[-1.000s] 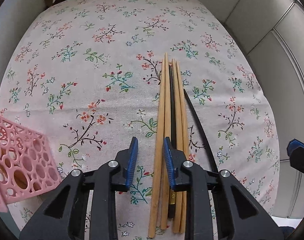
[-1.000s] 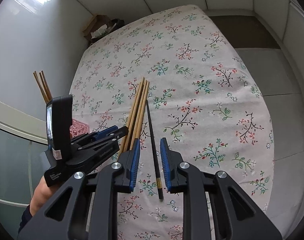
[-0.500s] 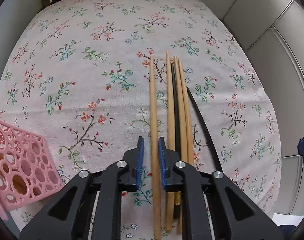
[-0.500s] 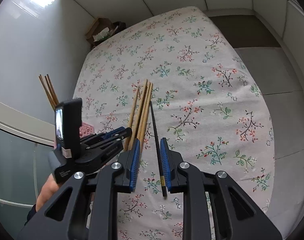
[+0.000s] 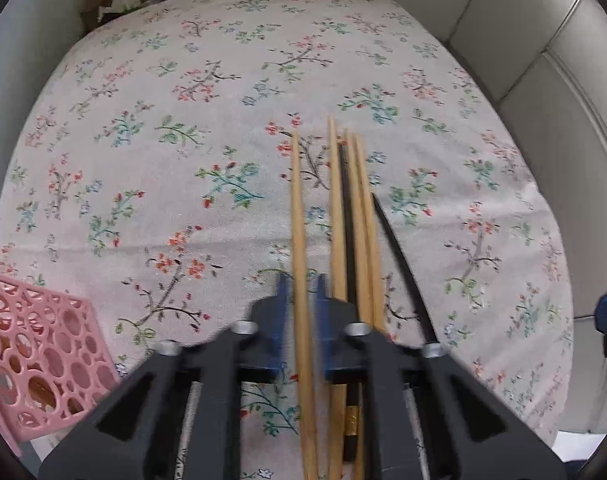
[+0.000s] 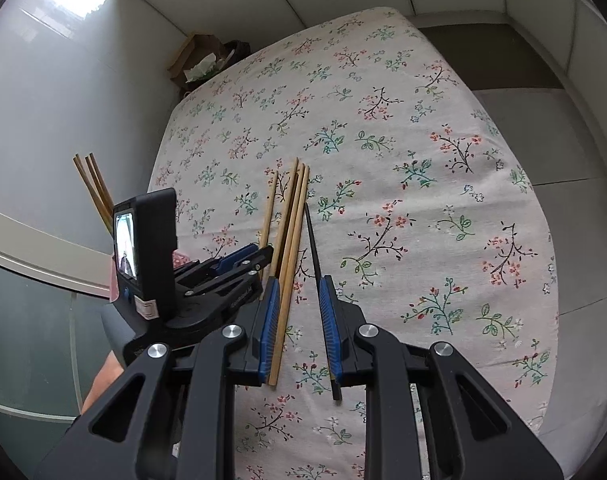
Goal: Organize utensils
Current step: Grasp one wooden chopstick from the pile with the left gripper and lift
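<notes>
My left gripper is shut on one wooden chopstick and holds it apart from the rest, left of them. Several wooden chopsticks and two black chopsticks lie on the flowered cloth. A pink perforated holder stands at the lower left. In the right wrist view my right gripper is open over the cloth, with the wooden chopsticks by its left finger and a black chopstick by its right finger. The left gripper shows there holding the single chopstick.
Wooden chopsticks stand in the holder behind the left gripper's camera body. A brown box with paper sits past the table's far left corner. Pale wall panels run along the right side.
My left gripper closed on one wooden chopstick and drew it left, away from the bundle. The right gripper stayed open and moved a little forward over the chopsticks.
</notes>
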`<state>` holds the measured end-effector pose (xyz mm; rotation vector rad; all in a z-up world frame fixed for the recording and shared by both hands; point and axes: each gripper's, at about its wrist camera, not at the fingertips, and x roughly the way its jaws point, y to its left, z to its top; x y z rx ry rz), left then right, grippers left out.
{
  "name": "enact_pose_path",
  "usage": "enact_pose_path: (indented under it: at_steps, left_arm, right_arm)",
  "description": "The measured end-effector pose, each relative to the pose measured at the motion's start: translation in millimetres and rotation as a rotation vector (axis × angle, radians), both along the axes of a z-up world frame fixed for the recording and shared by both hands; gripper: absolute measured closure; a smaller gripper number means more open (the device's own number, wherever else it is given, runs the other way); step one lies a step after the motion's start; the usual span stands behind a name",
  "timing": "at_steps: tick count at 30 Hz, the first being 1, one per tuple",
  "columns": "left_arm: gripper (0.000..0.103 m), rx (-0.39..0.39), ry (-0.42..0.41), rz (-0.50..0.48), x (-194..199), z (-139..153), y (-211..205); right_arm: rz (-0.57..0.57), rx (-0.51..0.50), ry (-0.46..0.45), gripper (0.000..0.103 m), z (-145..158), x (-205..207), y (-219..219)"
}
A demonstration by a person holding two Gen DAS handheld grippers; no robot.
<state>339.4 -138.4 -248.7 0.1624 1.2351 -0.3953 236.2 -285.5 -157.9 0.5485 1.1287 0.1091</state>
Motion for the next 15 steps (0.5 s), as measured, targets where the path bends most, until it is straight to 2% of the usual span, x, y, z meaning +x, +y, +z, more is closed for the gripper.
enact_pose_path:
  at_steps: [6, 15]
  left_arm:
    - [0.097, -0.024, 0.001, 0.03, 3, 4, 3]
    - [0.097, -0.178, -0.127, 0.013, -20, 65, 18]
  right_arm:
    - [-0.011, 0.006, -0.005, 0.08, 4, -2, -4]
    - [-0.029, -0.004, 0.016, 0.081, -4, -3, -11]
